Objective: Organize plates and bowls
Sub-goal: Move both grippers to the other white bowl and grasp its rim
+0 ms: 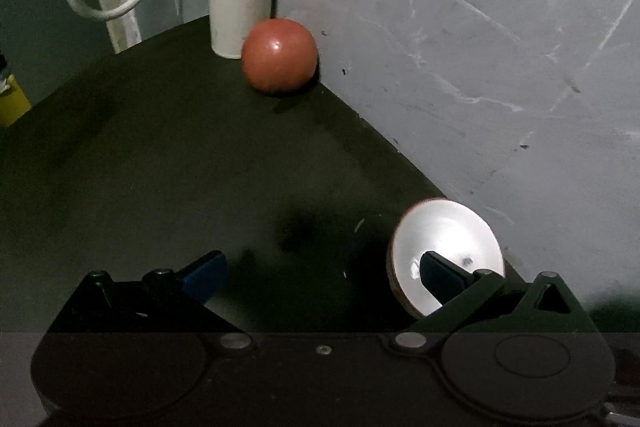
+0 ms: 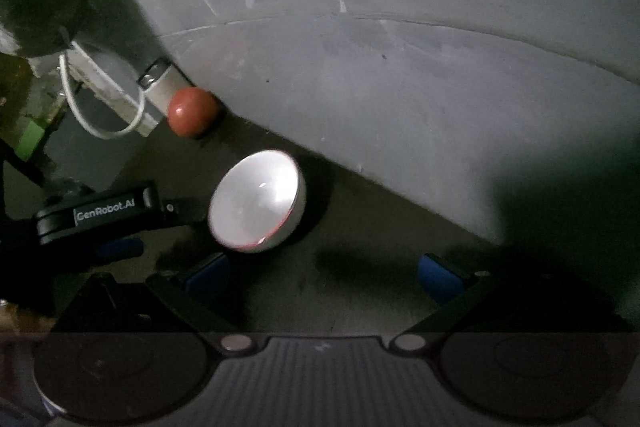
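— Where do we stand with the dishes?

— Early, we judge. We see only two: a white bowl (image 1: pixel 446 255) with a reddish rim, standing on the dark tabletop (image 1: pixel 160 167) near us on the right, close to the grey wall (image 1: pixel 480 47), and a red-brown bowl (image 1: pixel 279 55) turned upside down at the far corner, touching or just beside a white canister (image 1: pixel 241 5) with a steel neck. The two bowls are well apart, so nothing is stacked or grouped yet. No plate shows in either view.

— And our grippers?

— Our left gripper (image 1: pixel 320 269) has its jaws spread wide and holds nothing; its right finger (image 1: pixel 440 275) lies over the white bowl's inside, though we cannot tell whether it touches. Our right gripper (image 2: pixel 322 281) is likewise spread and empty, hanging just on the near side of that white bowl (image 2: pixel 256 201).

— What is left?

— Nearly everything, by our reading: taking one bowl and bringing it to the other.
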Demonstrator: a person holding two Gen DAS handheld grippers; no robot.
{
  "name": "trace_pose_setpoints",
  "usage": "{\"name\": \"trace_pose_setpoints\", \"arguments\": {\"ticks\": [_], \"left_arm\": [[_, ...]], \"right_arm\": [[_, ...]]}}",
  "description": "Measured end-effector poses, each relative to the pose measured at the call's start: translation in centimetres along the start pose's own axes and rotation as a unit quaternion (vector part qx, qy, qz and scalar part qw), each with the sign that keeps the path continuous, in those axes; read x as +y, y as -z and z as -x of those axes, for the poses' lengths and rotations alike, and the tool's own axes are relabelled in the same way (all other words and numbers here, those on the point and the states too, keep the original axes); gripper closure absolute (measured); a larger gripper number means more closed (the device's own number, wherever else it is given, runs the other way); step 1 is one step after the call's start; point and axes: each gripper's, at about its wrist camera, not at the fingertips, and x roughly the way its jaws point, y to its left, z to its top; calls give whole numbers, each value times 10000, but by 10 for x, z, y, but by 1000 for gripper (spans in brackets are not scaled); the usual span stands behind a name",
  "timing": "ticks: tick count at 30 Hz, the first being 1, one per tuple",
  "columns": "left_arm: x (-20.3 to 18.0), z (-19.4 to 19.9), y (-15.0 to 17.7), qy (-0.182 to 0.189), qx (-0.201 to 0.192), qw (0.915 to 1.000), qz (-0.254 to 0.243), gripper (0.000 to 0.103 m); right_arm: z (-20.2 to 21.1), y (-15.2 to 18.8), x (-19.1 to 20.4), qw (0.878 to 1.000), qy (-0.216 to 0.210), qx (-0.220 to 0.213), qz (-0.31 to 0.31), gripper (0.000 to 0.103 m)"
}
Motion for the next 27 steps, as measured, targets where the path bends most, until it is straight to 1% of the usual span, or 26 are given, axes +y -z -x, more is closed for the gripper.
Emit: {"name": "trace_pose_setpoints", "arguments": {"ticks": [3,4,7,9,13,15,16,17,18,19,20,21,23,25,27], "left_arm": [[-2,-8,-7,64,26,9999,-97,1],[-3,-10,-8,79,28,9999,-143,1],[-6,-13,-10,94,34,9996,-251,1],[-7,-15,-11,114,53,9995,-288,2],[-10,-19,-12,134,101,9992,-359,11],[-12,-20,-11,163,131,9991,-360,18],[-13,-20,-11,194,148,9991,-344,21],[-14,-21,-10,219,166,9991,-335,27],[-15,-21,-10,224,190,9990,-330,35],[-17,-21,-9,230,209,9990,-320,40],[-18,-21,-9,251,218,9990,-295,51],[-18,-21,-9,293,231,9989,-267,60],[-20,-22,-8,356,253,9988,-218,67],[-21,-22,-8,424,271,9986,-184,73],[-23,-23,-8,483,286,9983,-161,86]], "right_arm": [[-12,-8,7,9997,23,-163,179,1],[-14,-11,9,9995,35,-214,235,3],[-24,-17,11,9992,39,-238,334,13],[-30,-20,10,9992,47,-204,336,16],[-30,-22,9,9991,67,-208,362,26],[-33,-23,8,9992,30,-181,354,33],[-34,-23,8,9994,19,-136,302,42],[-34,-24,8,9995,-4,-106,305,47],[-37,-24,7,9995,-22,-72,308,47],[-39,-24,7,9995,-58,-50,295,49],[-41,-25,7,9996,-76,-34,266,53],[-42,-25,7,9997,-107,-29,240,55],[-44,-26,7,9997,-166,53,139,65],[-46,-27,8,9997,-215,61,128,69],[-47,-28,8,9996,-252,69,111,73]]}}
